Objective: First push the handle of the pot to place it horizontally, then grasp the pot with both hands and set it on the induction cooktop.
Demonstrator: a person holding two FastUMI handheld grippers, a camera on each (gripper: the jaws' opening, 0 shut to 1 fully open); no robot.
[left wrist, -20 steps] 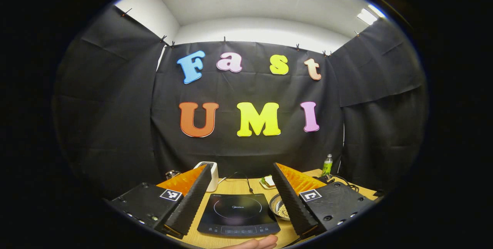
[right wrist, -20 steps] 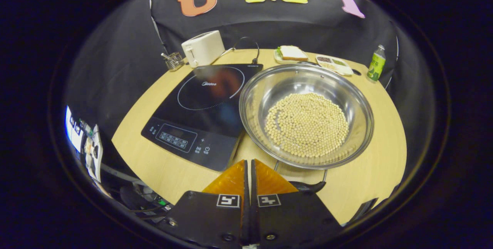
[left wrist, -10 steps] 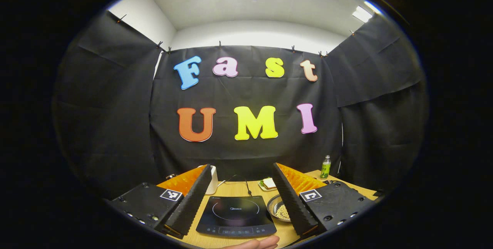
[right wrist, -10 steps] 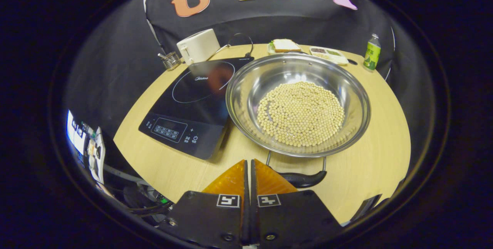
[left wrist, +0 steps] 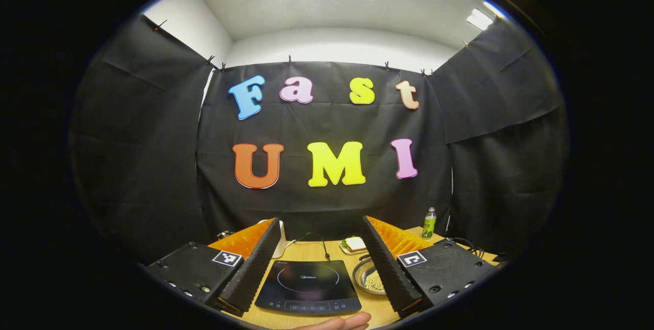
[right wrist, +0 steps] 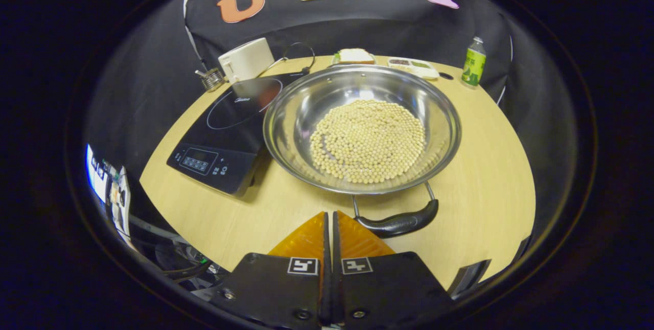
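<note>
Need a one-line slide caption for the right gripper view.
Shut right gripper poised near the black handle of a steel pot of soybeans, beside the induction cooktop.

**Gripper hardware, appearance**

Left gripper (left wrist: 321, 261): black angular housings, each marked with a square black-and-white tag; screws are seen along the edges; ridged fingers. Right gripper (right wrist: 329, 233): matching housings, paired tags, two screws.

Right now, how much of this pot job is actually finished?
Hardly any. The pot of beans still sits on the table beside the induction cooktop, not on it. The right claw is shut, close to the pot's black handle, so the push seems in hand. The left claw is open, holding nothing. Grasping and lifting remain.
</note>
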